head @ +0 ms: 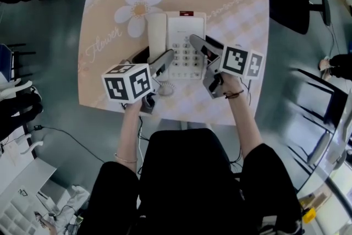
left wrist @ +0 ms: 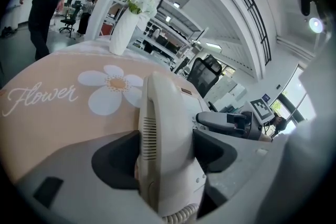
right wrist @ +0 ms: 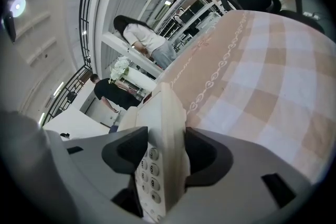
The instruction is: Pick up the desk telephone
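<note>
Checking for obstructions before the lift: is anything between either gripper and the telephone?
Nothing visible. The left gripper clamps the handset; the right gripper clamps the right edge of the telephone. The vase stands apart at the far end of the table.

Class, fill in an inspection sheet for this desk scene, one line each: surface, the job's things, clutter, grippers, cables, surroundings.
Surface: table under a pink checked cloth with a daisy print.
Job's things: white telephone base at mid-table, with the handset lying along its left side.
Clutter: white vase of flowers at the far edge; nothing else seen.
Grippers: left gripper closed on the handset; right gripper closed on the right edge of the telephone base, one pad on the keypad face.
Cables: coiled cord at the phone's near end; thin cable on the floor.
Surroundings: office chair beside the table; person standing beyond it; open-plan room.
</note>
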Available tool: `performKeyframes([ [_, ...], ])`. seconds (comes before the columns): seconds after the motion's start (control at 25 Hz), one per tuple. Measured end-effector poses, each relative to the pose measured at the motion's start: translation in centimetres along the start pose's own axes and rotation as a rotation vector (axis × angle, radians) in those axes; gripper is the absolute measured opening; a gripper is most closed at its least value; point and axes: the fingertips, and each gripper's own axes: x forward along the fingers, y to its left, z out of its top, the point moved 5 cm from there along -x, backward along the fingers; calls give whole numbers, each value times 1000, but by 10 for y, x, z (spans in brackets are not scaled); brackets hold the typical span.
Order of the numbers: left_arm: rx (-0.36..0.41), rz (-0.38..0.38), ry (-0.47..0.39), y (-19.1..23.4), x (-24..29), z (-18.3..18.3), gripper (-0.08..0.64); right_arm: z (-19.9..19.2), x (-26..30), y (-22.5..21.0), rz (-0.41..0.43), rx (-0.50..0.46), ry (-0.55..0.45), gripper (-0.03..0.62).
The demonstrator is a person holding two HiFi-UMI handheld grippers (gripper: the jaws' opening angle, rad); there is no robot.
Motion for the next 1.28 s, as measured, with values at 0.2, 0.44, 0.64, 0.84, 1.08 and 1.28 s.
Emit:
performKeyframes([
  [0.2, -29, -4, 1, -3, -2, -1, 305, 4, -5, 5, -18, -26, -12, 212],
  [0.44, -15, -3, -9, -13, -12, 5, 305, 7, -15, 15, -8, -24, -33, 211],
  [0.64, -15, 0, -23, -22, -22, 9, 304, 10, -24, 26, 3, -31, -58, 210],
  [0.84, -23, 4, -49, -32, -35, 10, 304, 13, -35, 39, 14, -52, -70, 209],
  [1.08, -19, 11, -72, -43, -49, 15, 304, 18, -46, 53, 25, -68, -95, 209],
  [1.28, -16, 18, -91, -52, -64, 18, 304, 19, -56, 67, 41, -80, -111, 209],
])
